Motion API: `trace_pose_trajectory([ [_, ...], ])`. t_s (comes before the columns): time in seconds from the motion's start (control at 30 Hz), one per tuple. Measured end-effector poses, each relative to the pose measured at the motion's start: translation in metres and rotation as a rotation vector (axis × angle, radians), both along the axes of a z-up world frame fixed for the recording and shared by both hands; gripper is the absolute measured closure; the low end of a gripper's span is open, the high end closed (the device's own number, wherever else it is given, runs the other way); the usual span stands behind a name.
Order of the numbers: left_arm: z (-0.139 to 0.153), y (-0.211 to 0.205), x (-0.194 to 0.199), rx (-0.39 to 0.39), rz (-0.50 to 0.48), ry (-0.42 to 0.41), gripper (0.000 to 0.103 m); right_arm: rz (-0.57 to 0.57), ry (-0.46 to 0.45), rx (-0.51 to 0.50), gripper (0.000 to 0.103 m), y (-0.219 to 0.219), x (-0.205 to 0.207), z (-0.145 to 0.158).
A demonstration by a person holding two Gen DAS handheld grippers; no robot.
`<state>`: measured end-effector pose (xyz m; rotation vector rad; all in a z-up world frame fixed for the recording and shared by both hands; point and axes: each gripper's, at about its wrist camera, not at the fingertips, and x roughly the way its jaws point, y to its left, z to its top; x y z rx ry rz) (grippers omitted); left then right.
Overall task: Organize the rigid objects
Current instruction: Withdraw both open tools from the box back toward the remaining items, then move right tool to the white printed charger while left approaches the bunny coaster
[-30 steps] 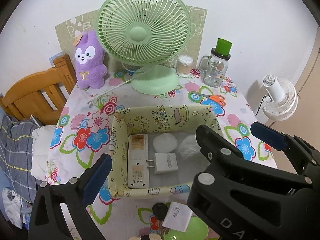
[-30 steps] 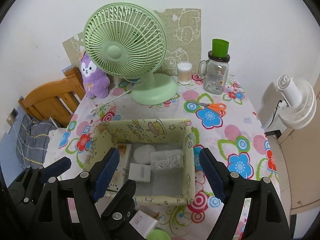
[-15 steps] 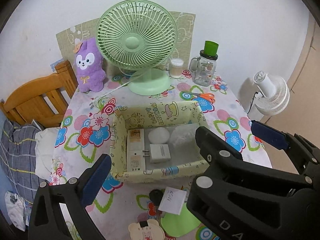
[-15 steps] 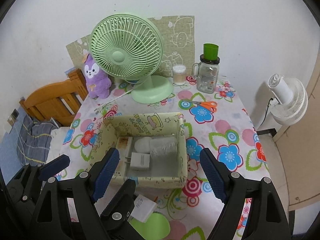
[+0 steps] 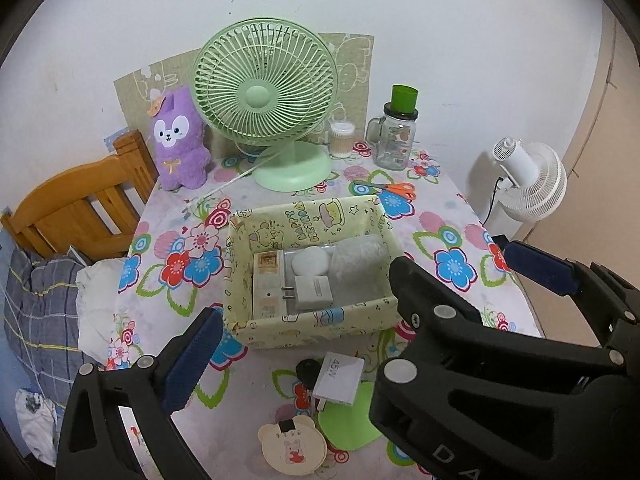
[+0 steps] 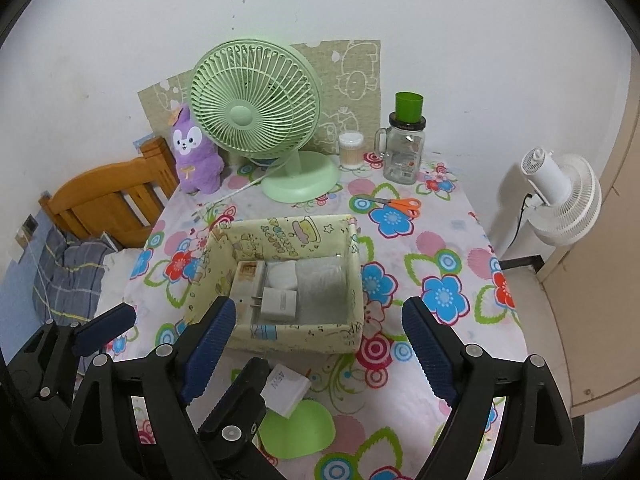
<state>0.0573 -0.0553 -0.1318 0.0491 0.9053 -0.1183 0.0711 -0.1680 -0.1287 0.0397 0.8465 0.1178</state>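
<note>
- Box (image 5: 320, 328): yellow cartoon-print fabric bin, centre of the floral tablecloth (image 5: 448, 216), open top.
- Inside the box: long white power strip (image 5: 267, 284) along its left wall, white plug adapter (image 5: 314, 291) beside it with prongs facing the strip, round white puck (image 5: 310, 262) behind the adapter, clear crinkled packet (image 5: 356, 260) on the right side.
- Outside the box, near edge of the table: white charger marked 45W (image 5: 338, 378) lying half on a green coaster (image 5: 350, 426), black object (image 5: 306, 370) touching its left side, bear-shaped card (image 5: 291, 446) nearest the camera.
- Right gripper (image 6: 320, 352): jaws wide apart and opening, nothing between the pads, touching nothing. Box sits just past the fingertips; left pad overlaps the box's near-left corner in view.
- Left gripper (image 5: 360, 312): jaws wide apart, empty; box and 45W charger both lie in the gap between the fingers, no contact visible.
- Back of table: green desk fan (image 5: 266, 104), purple plush (image 5: 178, 140) to its left, cotton-swab tub (image 5: 341, 140) and glass jar with green cup on top (image 5: 396, 136) to its right, orange-handled scissors (image 5: 390, 189) between jar and box.
- Off table: wooden chair (image 5: 76, 208) left, white floor fan (image 5: 532, 180) right.
</note>
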Motion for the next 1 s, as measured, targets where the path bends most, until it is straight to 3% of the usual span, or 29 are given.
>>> trace_pose_trajectory([
  [0.4, -0.008, 0.000, -0.019, 0.027, -0.009, 0.011, 0.000, 0.001, 0.022, -0.020, 0.014, 0.002, -0.020, -0.009],
  [1.0, -0.044, 0.005, -0.021, 0.039, -0.045, 0.083, 0.000, -0.008, 0.086, -0.082, 0.014, 0.009, -0.021, -0.045],
])
